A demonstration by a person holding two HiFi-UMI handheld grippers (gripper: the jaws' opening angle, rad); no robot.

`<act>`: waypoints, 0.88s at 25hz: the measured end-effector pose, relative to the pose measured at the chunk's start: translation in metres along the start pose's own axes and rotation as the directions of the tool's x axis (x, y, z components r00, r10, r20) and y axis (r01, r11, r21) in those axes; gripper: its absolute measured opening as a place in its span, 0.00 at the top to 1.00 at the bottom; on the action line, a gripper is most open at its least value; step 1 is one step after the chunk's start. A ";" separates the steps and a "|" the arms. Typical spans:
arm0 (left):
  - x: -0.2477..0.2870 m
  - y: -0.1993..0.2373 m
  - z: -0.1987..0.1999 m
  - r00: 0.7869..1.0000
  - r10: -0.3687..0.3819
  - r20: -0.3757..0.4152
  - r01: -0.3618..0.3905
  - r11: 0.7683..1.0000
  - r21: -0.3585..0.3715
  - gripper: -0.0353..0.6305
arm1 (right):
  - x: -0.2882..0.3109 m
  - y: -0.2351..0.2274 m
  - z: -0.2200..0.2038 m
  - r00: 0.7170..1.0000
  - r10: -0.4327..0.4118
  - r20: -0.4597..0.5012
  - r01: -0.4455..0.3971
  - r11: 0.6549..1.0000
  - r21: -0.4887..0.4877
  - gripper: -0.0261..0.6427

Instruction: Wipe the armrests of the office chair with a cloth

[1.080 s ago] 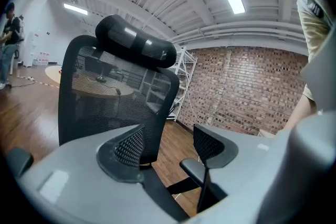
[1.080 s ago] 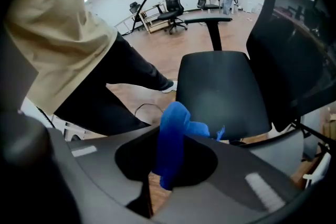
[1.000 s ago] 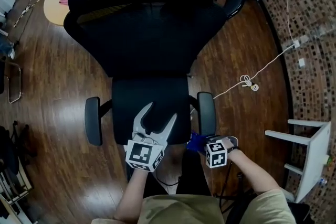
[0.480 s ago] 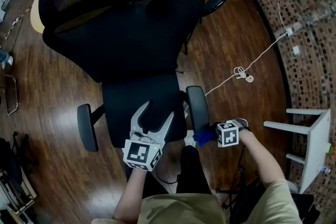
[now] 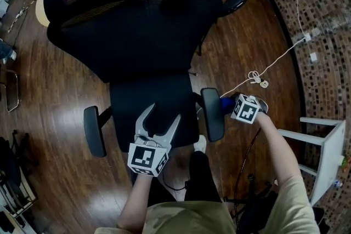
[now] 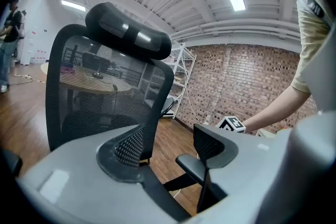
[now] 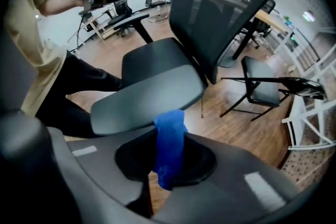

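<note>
Right gripper (image 7: 167,162) clamps the blue cloth (image 7: 169,139) at the right armrest (image 7: 142,102) edge; head view barely shows that cloth. Left gripper (image 5: 162,118) hangs wide apart, empty, above the seat (image 5: 164,93).

- office chair (image 5: 137,19): black open-weave mesh back, matt; seat in dull black fabric.
- armrest (image 5: 212,113): smooth dark pad with a faint satin sheen.
- blue cloth (image 7: 169,139): soft, matt, slightly fuzzy.
- left tongs (image 5: 165,113): matt grey plastic; black pads (image 6: 128,147) with a dotted grip texture.
- floor (image 5: 49,96): dark wood planks, glossy, catching the light.
- wall (image 6: 247,81): rough brick.
</note>
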State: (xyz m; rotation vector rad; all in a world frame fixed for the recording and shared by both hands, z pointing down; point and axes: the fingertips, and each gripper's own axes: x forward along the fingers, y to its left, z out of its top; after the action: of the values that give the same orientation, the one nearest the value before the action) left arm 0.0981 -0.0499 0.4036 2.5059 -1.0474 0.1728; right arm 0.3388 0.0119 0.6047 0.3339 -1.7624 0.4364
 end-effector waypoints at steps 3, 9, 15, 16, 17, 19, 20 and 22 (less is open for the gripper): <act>-0.005 0.006 0.001 1.000 0.004 -0.001 -0.004 1.000 0.002 0.53 | -0.002 -0.042 0.024 0.994 -0.098 0.053 0.092 0.990 0.107 0.91; -0.014 0.024 0.001 0.999 0.033 -0.002 -0.033 0.999 -0.001 0.53 | 0.005 -0.066 0.102 0.983 -0.048 0.180 0.025 0.991 0.130 0.91; -0.020 0.030 0.002 0.999 0.035 -0.009 -0.035 0.999 0.001 0.53 | 0.017 -0.032 0.132 0.993 0.064 0.103 -0.060 0.998 -0.036 0.91; -0.020 0.031 0.002 0.999 0.035 -0.008 -0.035 0.999 0.003 0.53 | 0.015 -0.036 0.126 0.992 0.050 0.118 -0.051 0.999 0.003 0.91; -0.020 0.031 0.003 0.999 0.035 -0.006 -0.035 0.999 0.003 0.53 | 0.011 -0.042 0.117 0.992 0.020 0.128 -0.027 0.998 0.057 0.91; -0.018 0.030 0.005 0.999 0.034 0.001 -0.034 0.999 0.001 0.54 | 0.004 -0.054 0.086 0.989 -0.052 0.137 0.025 0.981 0.191 0.91; -0.016 0.029 0.006 0.999 0.032 0.005 -0.032 0.999 0.000 0.53 | 0.001 -0.054 0.068 0.986 -0.074 0.146 0.034 0.965 0.259 0.91; -0.011 0.023 0.007 1.000 0.025 0.009 -0.025 1.000 -0.002 0.53 | -0.002 -0.038 0.033 0.985 -0.073 0.157 0.012 0.934 0.356 0.91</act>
State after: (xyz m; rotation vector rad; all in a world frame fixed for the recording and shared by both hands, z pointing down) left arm 0.0736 -0.0605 0.4020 2.4947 -1.0829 0.1674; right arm 0.3277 -0.0370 0.6009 0.6809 -1.8330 0.7156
